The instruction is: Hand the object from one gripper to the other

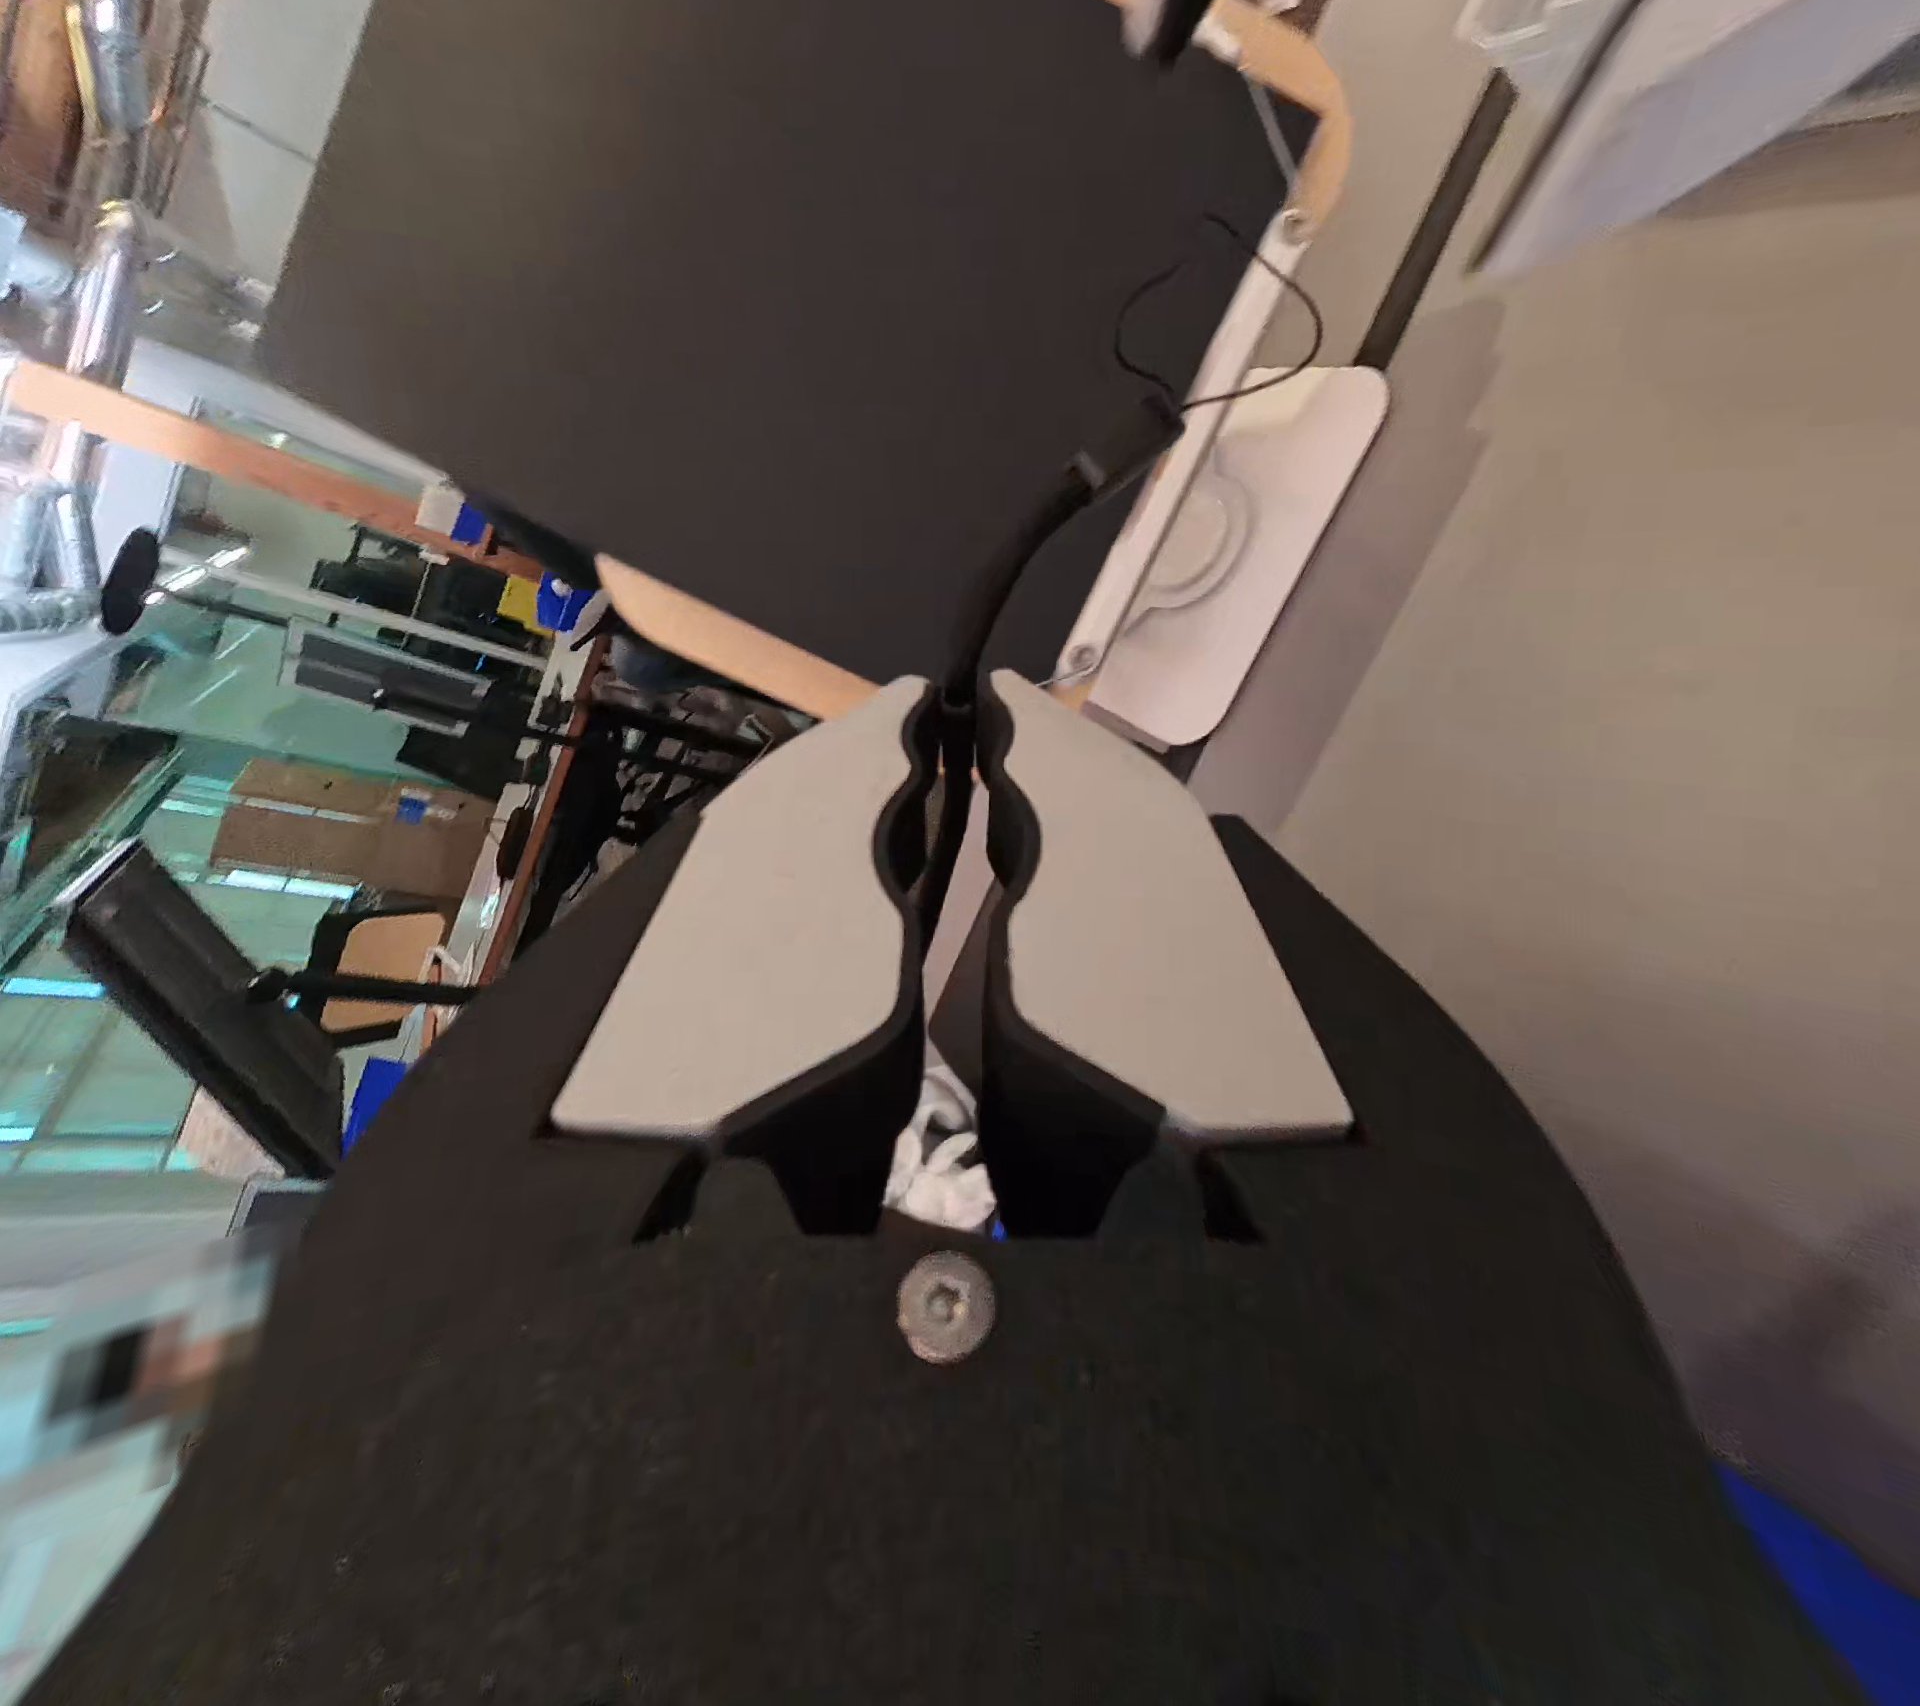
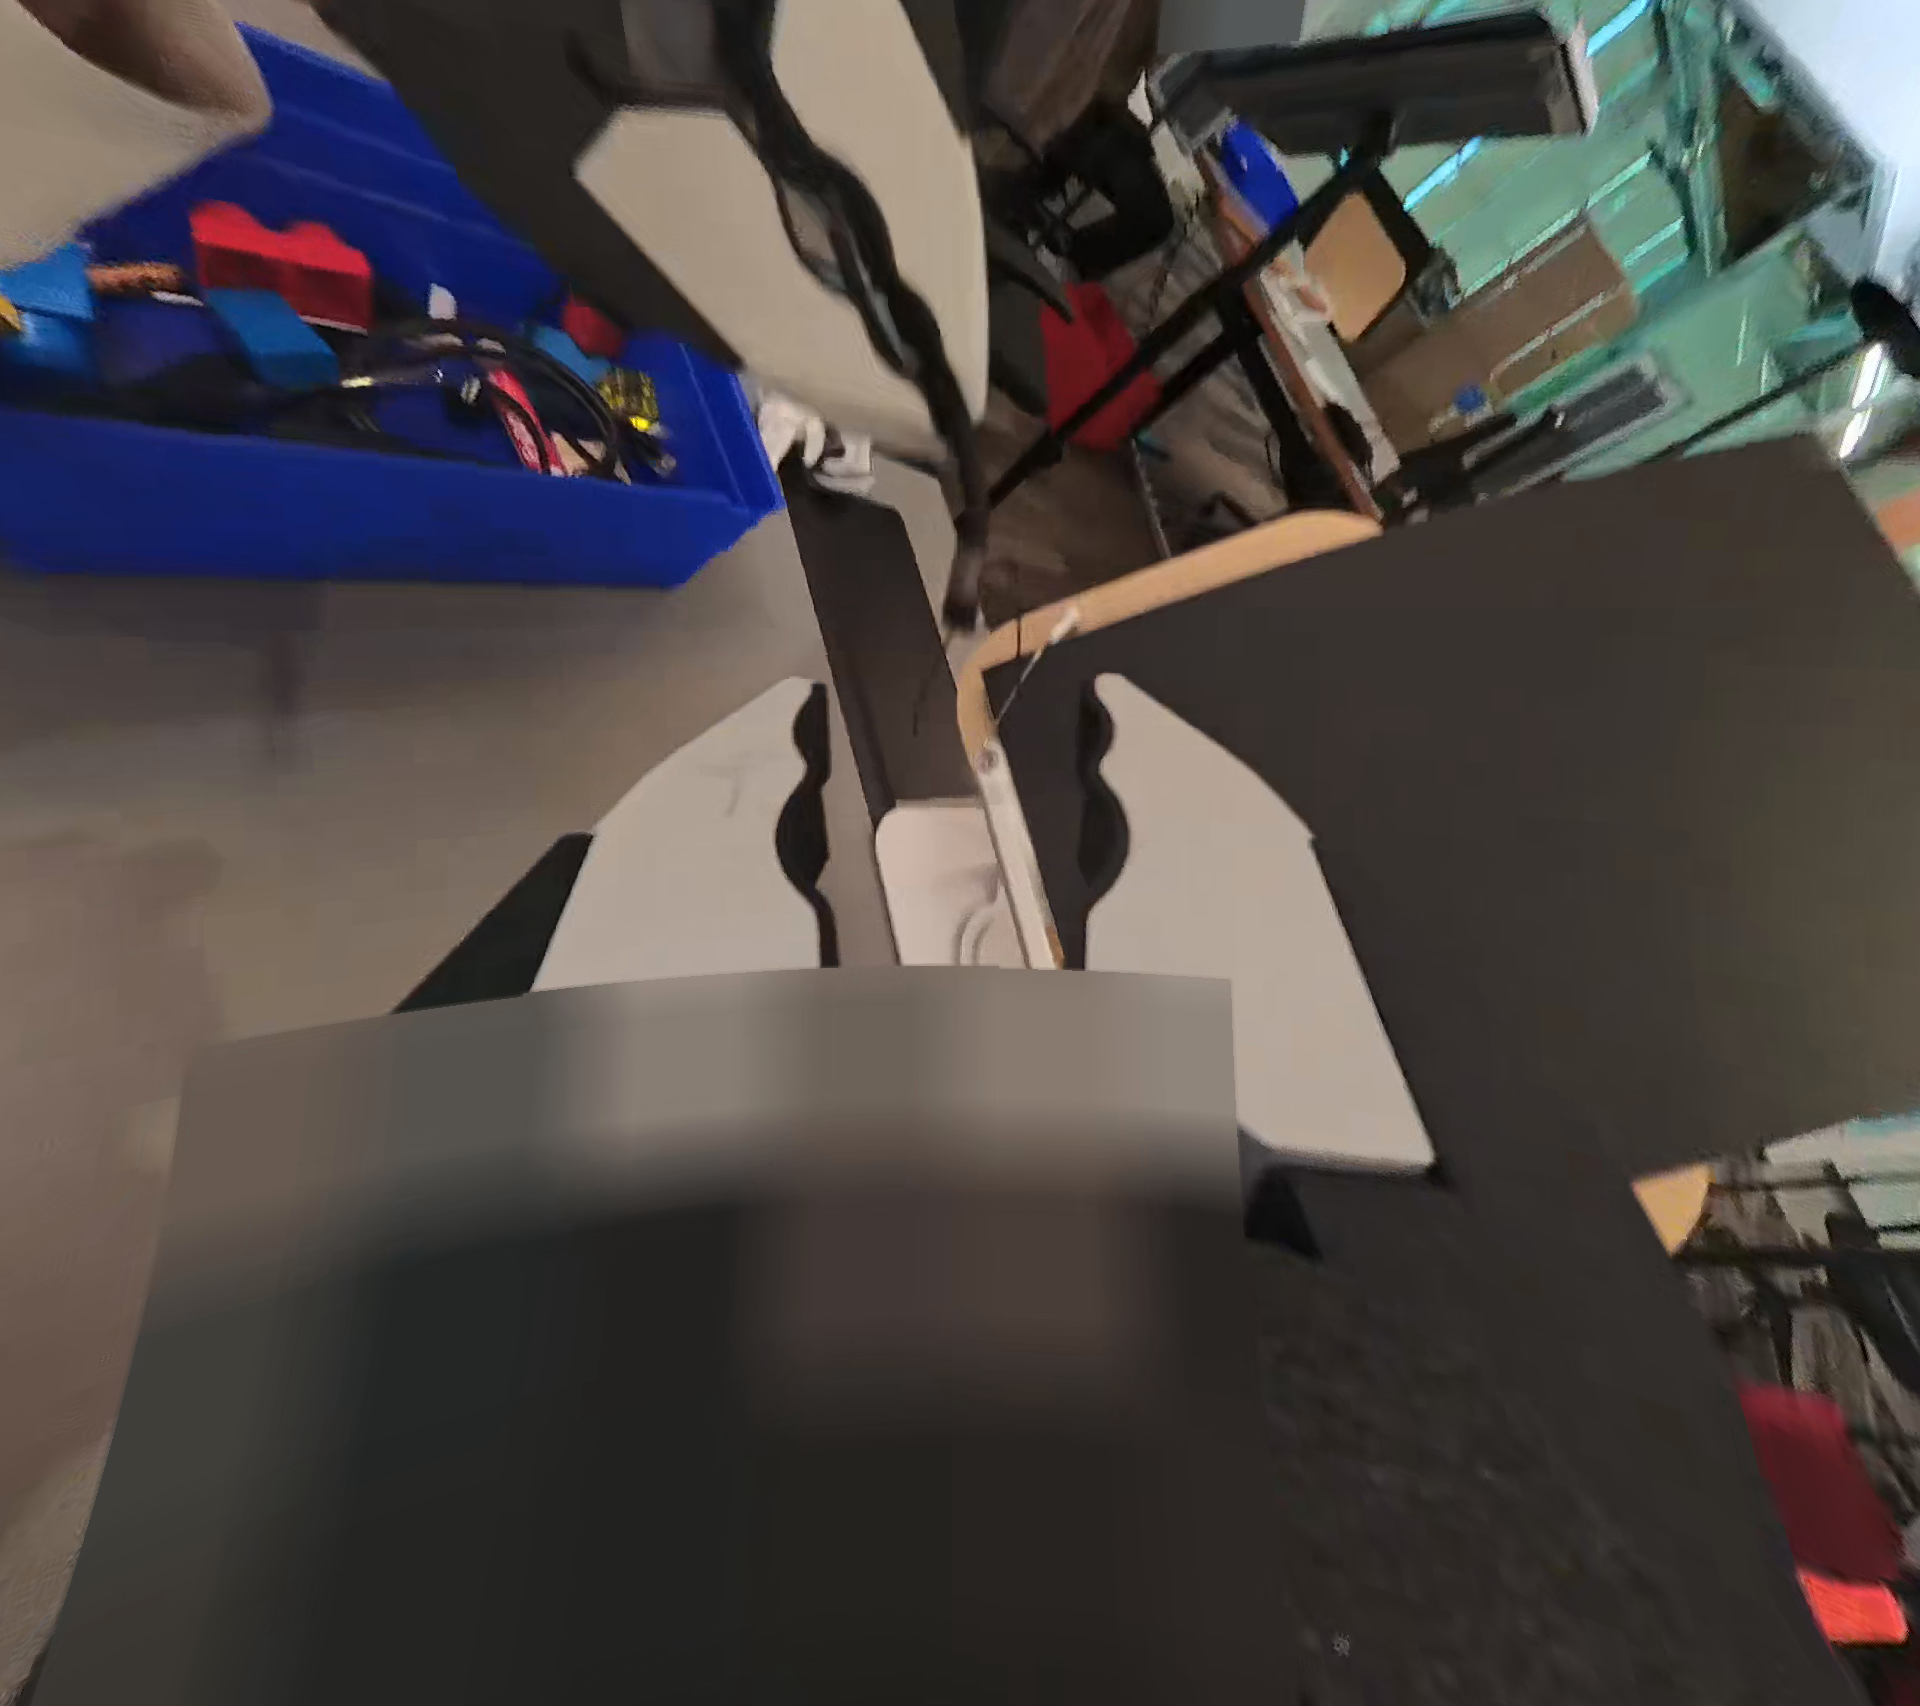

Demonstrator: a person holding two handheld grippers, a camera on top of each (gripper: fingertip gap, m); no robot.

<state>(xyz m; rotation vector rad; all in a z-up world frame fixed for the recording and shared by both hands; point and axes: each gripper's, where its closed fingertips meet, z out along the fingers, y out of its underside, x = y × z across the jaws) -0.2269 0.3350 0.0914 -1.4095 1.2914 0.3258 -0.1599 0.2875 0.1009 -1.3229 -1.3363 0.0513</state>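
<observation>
Workshop clutter and green-lit glass fill the background as the left tongs (image 1: 951, 721) pinch a thin black cable (image 1: 1023, 555), holding it aloft, seemingly so its free end is offered for the handover. A blue bin (image 2: 343, 493) of parts sits on the grey surface (image 2: 312, 773). Farther right, the right tongs (image 2: 956, 721) gape wide, holding nothing, with a black chair (image 2: 1558, 825) crowding the approach.

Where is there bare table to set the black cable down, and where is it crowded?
The grey table is bare below the blue bin, left of the open right gripper. The bin itself is crowded with blocks and wires. The left gripper, shut on the black cable, hangs close above, so the handover space is tight.
</observation>
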